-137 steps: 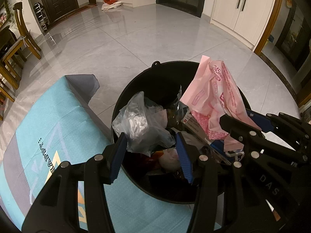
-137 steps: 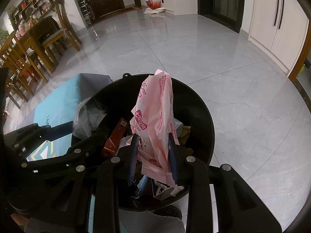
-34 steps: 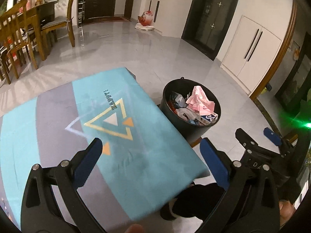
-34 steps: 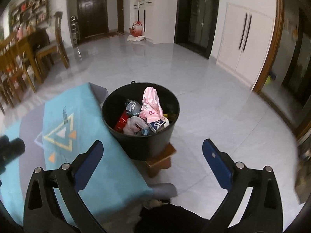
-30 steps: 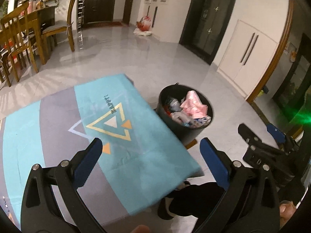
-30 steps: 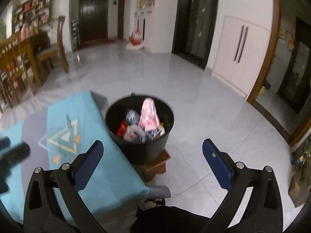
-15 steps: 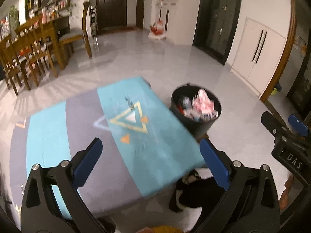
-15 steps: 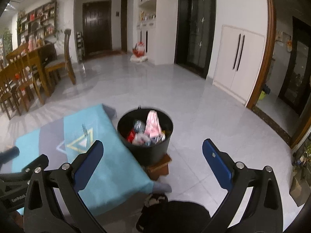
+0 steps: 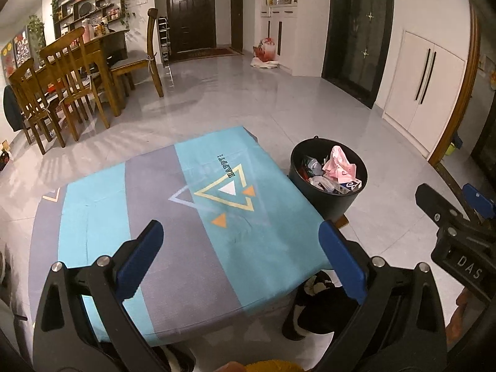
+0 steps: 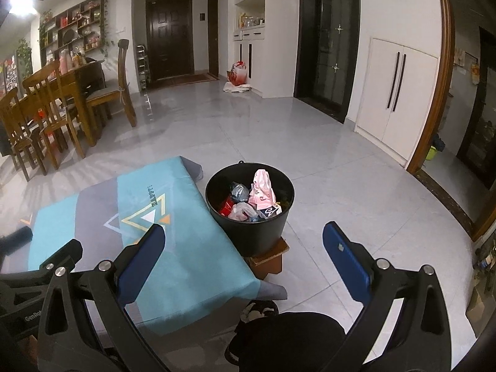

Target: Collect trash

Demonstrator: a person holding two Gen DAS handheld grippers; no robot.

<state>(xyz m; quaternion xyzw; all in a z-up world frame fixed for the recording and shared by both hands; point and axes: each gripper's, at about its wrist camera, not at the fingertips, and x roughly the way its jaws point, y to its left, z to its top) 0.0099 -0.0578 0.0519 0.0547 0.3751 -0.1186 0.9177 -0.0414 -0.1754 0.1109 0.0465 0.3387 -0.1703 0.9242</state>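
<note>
Gaping left gripper (image 9: 241,248), right gripper (image 10: 243,246), bin (image 10: 250,232) seemingly full

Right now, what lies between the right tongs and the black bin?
In the right wrist view, between the right tongs and the black bin lie the teal tablecloth's corner and a wooden stool.

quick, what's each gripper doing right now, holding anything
left gripper: open, fingers spread wide, holding nothing.
right gripper: open, fingers spread wide, holding nothing.

Lower trash in the black bin (image 10: 250,232) hidden beneath the pink bag (image 10: 263,193).
</note>
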